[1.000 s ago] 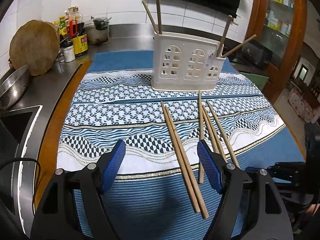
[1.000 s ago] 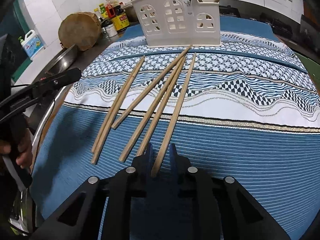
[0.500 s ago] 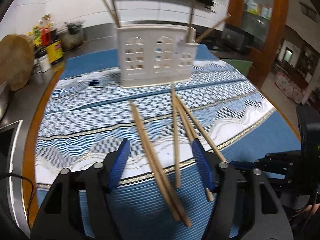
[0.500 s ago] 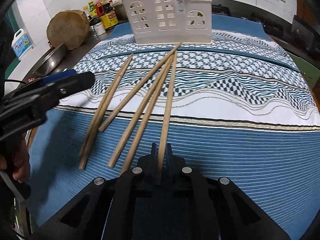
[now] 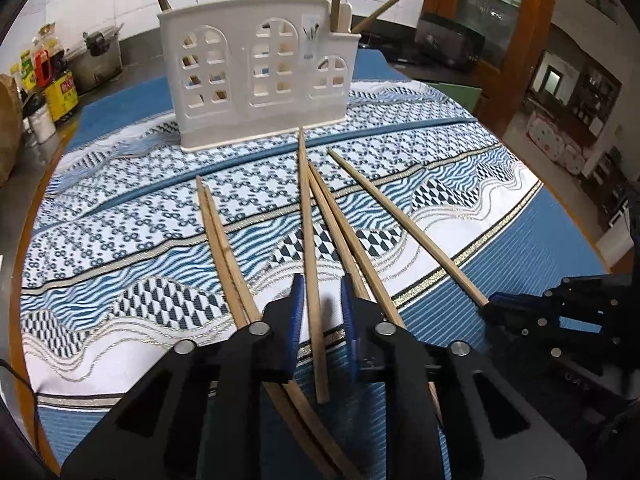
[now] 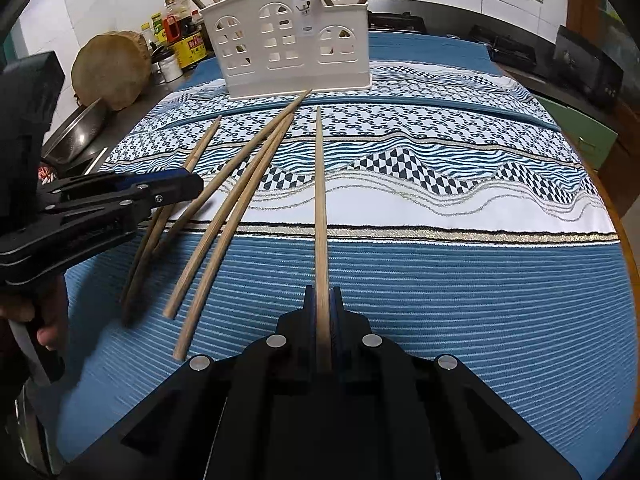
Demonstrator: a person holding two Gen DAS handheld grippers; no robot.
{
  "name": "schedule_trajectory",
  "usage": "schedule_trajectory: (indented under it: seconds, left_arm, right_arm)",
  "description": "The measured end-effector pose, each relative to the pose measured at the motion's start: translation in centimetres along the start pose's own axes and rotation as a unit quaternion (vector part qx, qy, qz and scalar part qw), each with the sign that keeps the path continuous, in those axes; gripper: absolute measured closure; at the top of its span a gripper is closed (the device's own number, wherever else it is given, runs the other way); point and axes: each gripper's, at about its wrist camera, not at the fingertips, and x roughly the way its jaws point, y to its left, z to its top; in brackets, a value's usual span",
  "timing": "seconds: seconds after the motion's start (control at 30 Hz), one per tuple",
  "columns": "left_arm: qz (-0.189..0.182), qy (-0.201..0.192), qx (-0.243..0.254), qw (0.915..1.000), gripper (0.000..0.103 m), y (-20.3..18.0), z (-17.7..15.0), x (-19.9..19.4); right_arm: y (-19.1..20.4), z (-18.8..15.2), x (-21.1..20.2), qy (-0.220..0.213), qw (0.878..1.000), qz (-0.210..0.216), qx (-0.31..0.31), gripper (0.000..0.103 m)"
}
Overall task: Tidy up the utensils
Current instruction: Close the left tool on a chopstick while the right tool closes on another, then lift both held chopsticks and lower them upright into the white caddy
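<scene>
Several wooden chopsticks lie on a blue patterned cloth (image 5: pixel 120 208) in front of a white plastic utensil holder (image 5: pixel 260 80) that has chopsticks standing in it. My left gripper (image 5: pixel 320 300) has its jaws narrowed around one chopstick (image 5: pixel 308 240), with small gaps still showing on both sides. My right gripper (image 6: pixel 322 300) is shut on another chopstick (image 6: pixel 320 200), which points toward the holder (image 6: pixel 292 40). The right gripper also shows at the right of the left wrist view (image 5: pixel 560 308), and the left gripper shows at the left of the right wrist view (image 6: pixel 120 196).
Sauce bottles (image 6: pixel 180 36), a round wooden board (image 6: pixel 112 68) and a metal bowl (image 6: pixel 76 132) stand left of the cloth. A wooden cabinet (image 5: pixel 500 20) is at the back right. The table's edge curves round on the right (image 6: pixel 616 208).
My left gripper moved forward and narrowed its jaws around a chopstick. My right gripper kept its chopstick and swung it straight, away from the others.
</scene>
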Motion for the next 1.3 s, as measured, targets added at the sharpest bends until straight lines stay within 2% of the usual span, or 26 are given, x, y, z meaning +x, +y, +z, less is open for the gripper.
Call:
schedule_trajectory:
  seconds: [0.37,0.47,0.57,0.7,0.87,0.97,1.17,1.3]
  left_arm:
    - [0.009,0.035,0.003,0.9993,0.088,-0.1,-0.1,1.9]
    - [0.014,0.032,0.005,0.9994,0.088,-0.3,-0.2,2.1]
    - [0.020,0.032,0.002,0.9993,0.096,-0.2,-0.1,2.2]
    - [0.021,0.030,-0.005,0.9993,0.098,0.1,0.1,1.8]
    - [0.024,0.005,-0.013,0.9996,0.098,0.6,0.6,-0.5]
    - [0.026,-0.025,-0.016,0.9992,0.098,0.9,1.5,-2.8]
    - [0.026,-0.079,-0.018,0.9964,0.098,1.2,3.8,-6.3]
    - [0.029,-0.099,-0.010,0.9946,0.098,1.2,5.6,-7.2]
  right_arm:
    - [0.2,0.0,0.1,-0.002,1.000,0.002,0.000,0.093]
    - [0.3,0.0,0.2,-0.003,1.000,0.001,-0.003,0.093]
    - [0.3,0.0,0.2,-0.004,1.000,0.000,-0.007,0.096]
    - [0.2,0.1,-0.3,-0.008,1.000,0.002,-0.012,0.096]
    - [0.5,0.9,-2.7,-0.041,0.999,-0.004,-0.032,0.096]
    - [0.4,2.0,-4.8,-0.071,0.997,-0.004,-0.039,0.096]
    - [-0.1,6.2,-8.8,-0.139,0.989,-0.004,-0.053,0.096]
    - [-0.5,9.4,-9.9,-0.162,0.985,0.002,-0.062,0.096]
